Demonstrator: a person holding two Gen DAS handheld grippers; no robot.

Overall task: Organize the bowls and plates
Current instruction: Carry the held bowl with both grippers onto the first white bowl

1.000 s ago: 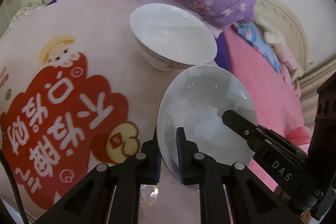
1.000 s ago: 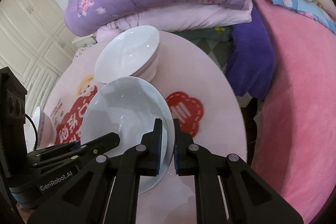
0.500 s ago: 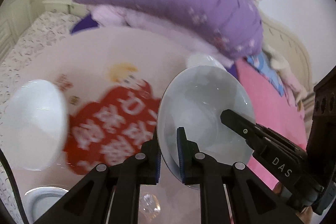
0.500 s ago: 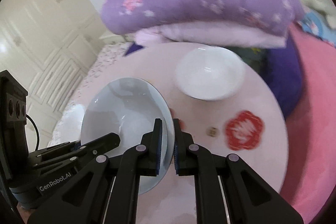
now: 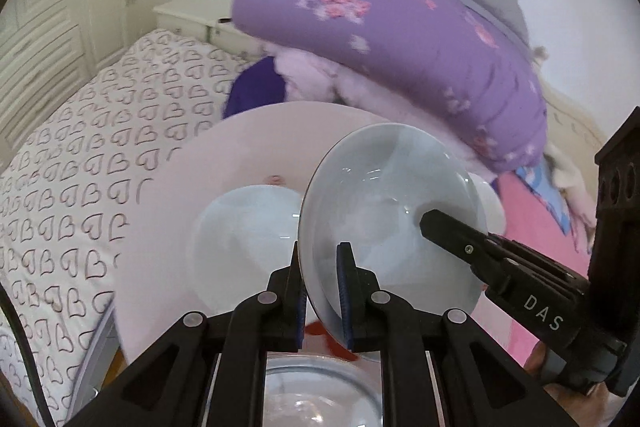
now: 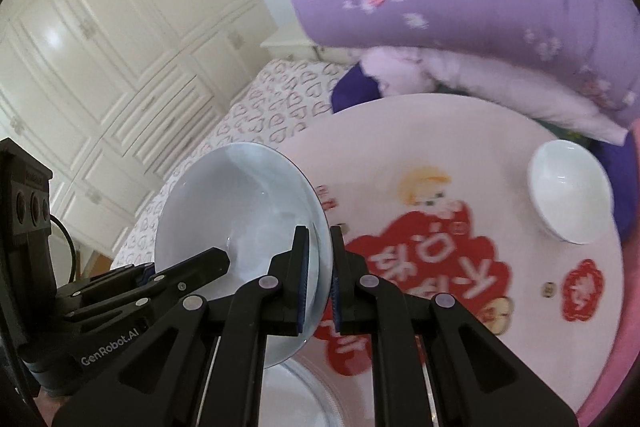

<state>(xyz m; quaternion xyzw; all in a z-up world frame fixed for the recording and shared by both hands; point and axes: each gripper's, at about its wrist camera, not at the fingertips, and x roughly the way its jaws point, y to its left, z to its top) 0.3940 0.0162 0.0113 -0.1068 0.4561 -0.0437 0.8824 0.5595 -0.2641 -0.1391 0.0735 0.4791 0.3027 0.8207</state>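
Note:
Both grippers hold one pale blue-white plate point(image 5: 384, 211) by opposite rims, lifted above the round pink table point(image 5: 248, 143). My left gripper point(image 5: 320, 291) is shut on its near rim. My right gripper point(image 6: 318, 271) is shut on the other rim of the same plate point(image 6: 240, 211). In the left wrist view a second pale plate point(image 5: 244, 239) lies on the table just behind and left of the held one. A white bowl point(image 6: 570, 191) sits at the table's far right. A glass dish point(image 5: 320, 395) lies low under the left gripper.
A purple floral quilt point(image 5: 392, 39) is piled on bedding behind the table. A heart-print sheet point(image 5: 80, 171) lies to the left, a pink blanket point(image 5: 532, 211) to the right. White wardrobe doors point(image 6: 100, 47) stand at the far left. A red cartoon print point(image 6: 432, 259) covers the tabletop.
Both grippers have swung left with the plate held between them. The white bowl has slid to the right in view, and a second plate on the table has come in behind the held one.

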